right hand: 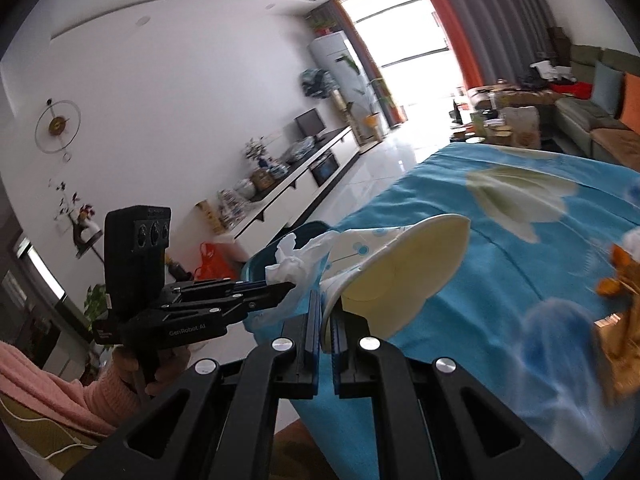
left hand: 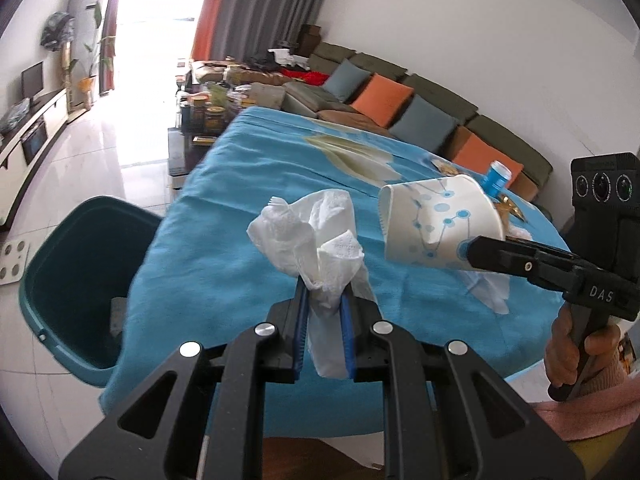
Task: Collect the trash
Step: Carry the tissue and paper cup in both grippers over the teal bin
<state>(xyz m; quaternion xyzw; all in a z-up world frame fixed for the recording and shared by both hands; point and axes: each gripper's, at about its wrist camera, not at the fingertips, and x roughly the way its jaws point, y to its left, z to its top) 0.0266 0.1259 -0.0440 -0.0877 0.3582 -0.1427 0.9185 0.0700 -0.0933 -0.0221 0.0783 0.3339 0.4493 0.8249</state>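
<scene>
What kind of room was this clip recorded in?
Most likely a home living room. A long sofa with orange and grey cushions lines one wall, a low TV cabinet with a screen faces it, and curtains frame a bright window. The work happens at a table under a blue cloth.

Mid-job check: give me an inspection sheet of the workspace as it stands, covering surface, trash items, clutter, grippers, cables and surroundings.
Surface: table under a blue cloth with a flower print.
Job's things: crumpled white tissue and paper cup both held off the table; teal bin on the floor at the table's left edge.
Clutter: blue bottle behind the cup; orange-gold wrappers at the right of the cloth.
Grippers: left gripper shut on the tissue; right gripper shut on the cup's rim.
Cables: nothing seen.
Surroundings: sofa with orange and grey cushions, TV cabinet, bright window.
</scene>
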